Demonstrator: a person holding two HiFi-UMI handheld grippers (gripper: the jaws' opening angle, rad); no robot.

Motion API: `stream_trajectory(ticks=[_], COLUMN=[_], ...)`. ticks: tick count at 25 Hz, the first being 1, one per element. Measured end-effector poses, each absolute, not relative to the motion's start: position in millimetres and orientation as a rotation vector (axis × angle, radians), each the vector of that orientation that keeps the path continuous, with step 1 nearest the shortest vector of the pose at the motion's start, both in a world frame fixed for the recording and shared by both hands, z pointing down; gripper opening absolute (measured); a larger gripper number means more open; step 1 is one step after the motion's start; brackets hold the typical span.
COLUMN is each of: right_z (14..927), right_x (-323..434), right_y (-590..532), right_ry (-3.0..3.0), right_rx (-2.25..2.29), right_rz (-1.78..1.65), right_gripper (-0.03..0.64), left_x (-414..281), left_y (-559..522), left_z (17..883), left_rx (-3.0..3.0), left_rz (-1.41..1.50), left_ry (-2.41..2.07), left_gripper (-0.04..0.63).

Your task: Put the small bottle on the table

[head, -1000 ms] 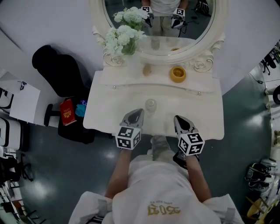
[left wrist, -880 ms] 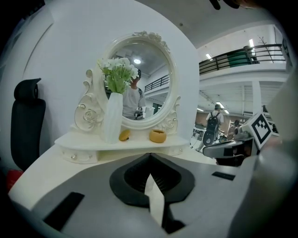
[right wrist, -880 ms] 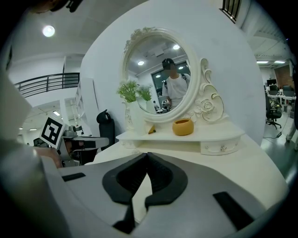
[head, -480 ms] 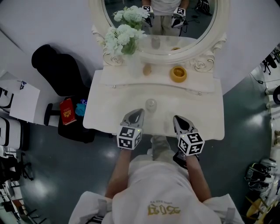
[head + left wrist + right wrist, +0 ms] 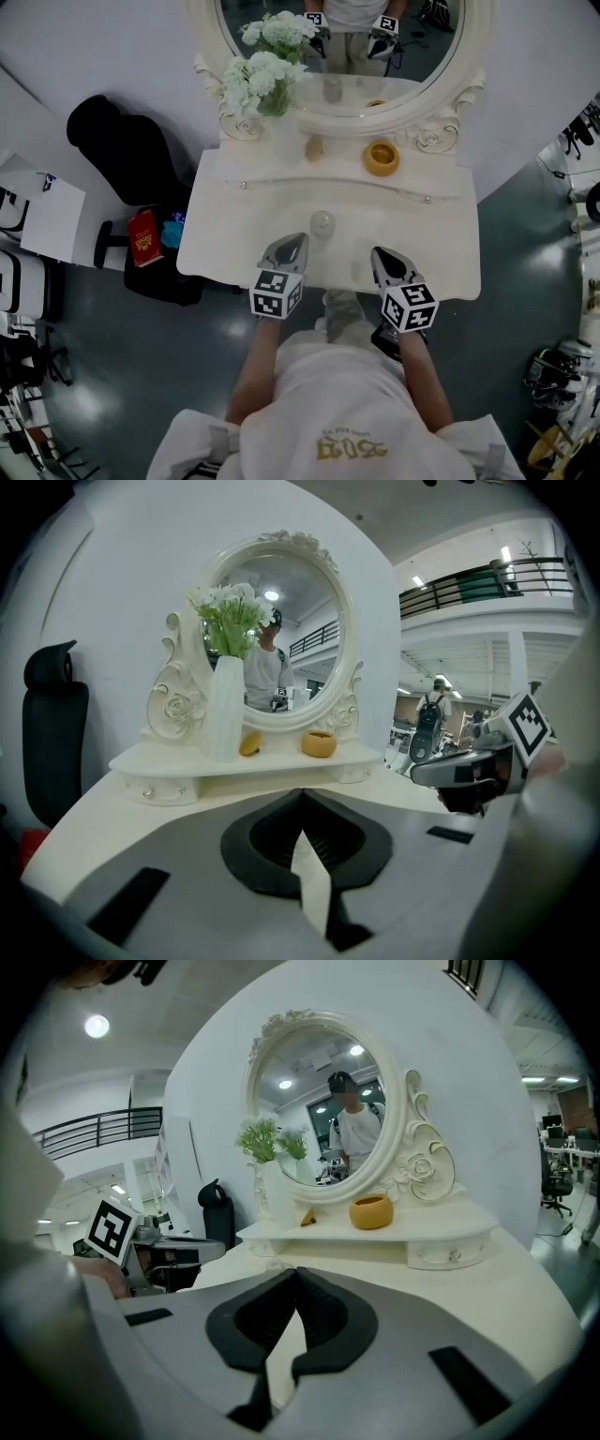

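A small clear bottle point(image 5: 322, 223) stands upright on the white dressing table point(image 5: 225, 234), just ahead of and between my two grippers. The left gripper point(image 5: 292, 240) hovers over the table's front edge, left of the bottle, its jaws shut with nothing in them. My right gripper point(image 5: 379, 254) is level with it to the bottle's right, also shut and empty. In the left gripper view the left gripper point(image 5: 301, 793) has its tips together, with the right gripper point(image 5: 466, 771) at the side. The right gripper view shows the right gripper point(image 5: 293, 1271) with its tips touching. The bottle does not show clearly in either gripper view.
At the back, a raised shelf point(image 5: 281, 167) carries a white vase of flowers point(image 5: 261, 82), a small tan object point(image 5: 315, 147) and a yellow bowl point(image 5: 381, 157) below an oval mirror point(image 5: 347, 47). A black chair point(image 5: 122, 150) and a red book point(image 5: 144, 238) are to the left.
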State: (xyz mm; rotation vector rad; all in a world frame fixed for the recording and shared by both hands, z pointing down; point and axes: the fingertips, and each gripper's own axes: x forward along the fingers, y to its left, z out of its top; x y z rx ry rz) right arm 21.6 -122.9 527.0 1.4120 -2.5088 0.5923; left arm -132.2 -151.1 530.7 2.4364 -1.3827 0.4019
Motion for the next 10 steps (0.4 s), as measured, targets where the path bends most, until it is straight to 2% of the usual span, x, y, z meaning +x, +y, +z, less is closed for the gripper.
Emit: stream_trajectory(ticks=[10], right_z=[528.3], right_x=[27.8], right_y=[-123.4], right_ry=[-2.508], right_rx=[1.421], right_rz=[0.599], right_gripper=[0.012], left_x=[-127.2], left_y=[-151.5], left_z=[535.5], left_rx=[2.433], left_rz=[0.410], left_ry=[-1.370], left_gripper=[0.017])
